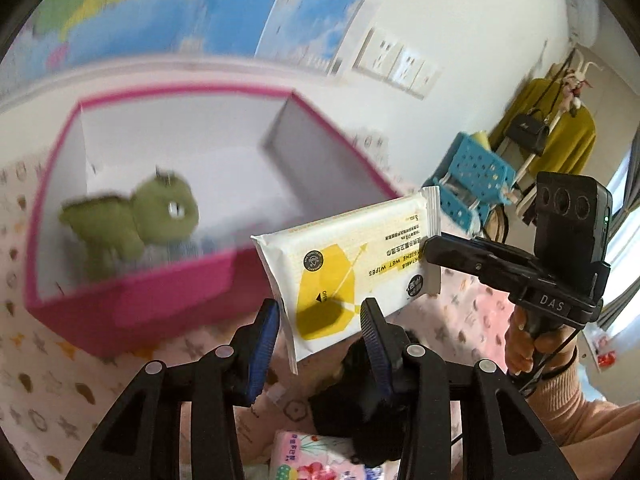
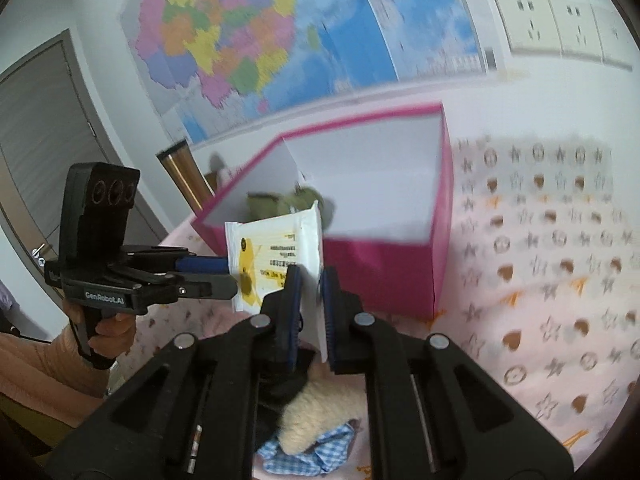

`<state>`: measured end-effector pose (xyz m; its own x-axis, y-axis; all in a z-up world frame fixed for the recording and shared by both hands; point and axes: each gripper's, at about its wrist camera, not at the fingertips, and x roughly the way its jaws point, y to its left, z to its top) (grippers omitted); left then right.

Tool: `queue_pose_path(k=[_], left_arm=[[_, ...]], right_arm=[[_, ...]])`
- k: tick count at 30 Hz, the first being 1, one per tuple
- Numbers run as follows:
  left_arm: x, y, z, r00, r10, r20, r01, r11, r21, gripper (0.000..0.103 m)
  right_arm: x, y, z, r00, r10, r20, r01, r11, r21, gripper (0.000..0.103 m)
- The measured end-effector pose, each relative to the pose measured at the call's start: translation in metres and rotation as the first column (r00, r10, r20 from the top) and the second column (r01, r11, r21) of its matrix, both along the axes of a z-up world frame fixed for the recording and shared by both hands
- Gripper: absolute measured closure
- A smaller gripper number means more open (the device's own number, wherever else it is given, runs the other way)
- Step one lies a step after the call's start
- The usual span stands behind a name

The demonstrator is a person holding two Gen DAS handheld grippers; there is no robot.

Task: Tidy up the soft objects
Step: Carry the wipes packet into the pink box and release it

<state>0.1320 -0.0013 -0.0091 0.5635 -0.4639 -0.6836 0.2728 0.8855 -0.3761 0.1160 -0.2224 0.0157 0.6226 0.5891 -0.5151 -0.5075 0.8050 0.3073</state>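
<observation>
A white and yellow pack of wet wipes was held in the air between two hand-held tools, in front of an open pink box. The right tool was clamped on one sealed end of the pack, its blue pads pressed together on the thin white edge; in the left wrist view this same tool was seen reaching in from the right, gripped by a hand in a peach-coloured sleeve. The left tool was clamped on the opposite end of the pack, where its blue pads were set against the yellow printed area; in the right wrist view it was seen coming in from the left and pinching the pack's near edge. The pack was tilted, with its label text upside down. Behind it, a green plush toy lay inside the pink box, close to the near wall. The box rested on a pale pink cloth patterned with stars and brown shapes. Below the tools, a cream fuzzy item lay on a blue checked cloth, and a floral pink packet was partly seen at the bottom edge. Coloured maps and wall sockets were seen on the white wall behind.
</observation>
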Motion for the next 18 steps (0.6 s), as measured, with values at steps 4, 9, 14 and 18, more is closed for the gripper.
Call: queue_pose_path(k=[4,9,14,18], left_arm=[[-0.006,0.004,0.029,0.997,0.001,0.077,-0.001,1.0,0.002,0.061],[0.0,0.004,0.052,0.991,0.008,0.132,-0.01,1.0,0.015,0.061],[0.025,0.002,0.061,0.994,0.029,0.11,-0.03,1.0,0.005,0.061],[0.038,0.0,0.06,0.994,0.045,0.099,-0.046,0.999,0.01,0.061]], right_arm=[[0.002,0.0,0.024,0.999,0.002,0.043,-0.002,1.0,0.011,0.091],[0.016,0.001,0.039,0.998,-0.015,0.064,0.016,1.0,-0.005,0.09],[0.035,0.001,0.048,0.997,-0.03,0.066,0.03,1.0,0.001,0.09],[0.055,-0.001,0.048,0.999,-0.036,0.036,0.035,0.999,0.018,0.09]])
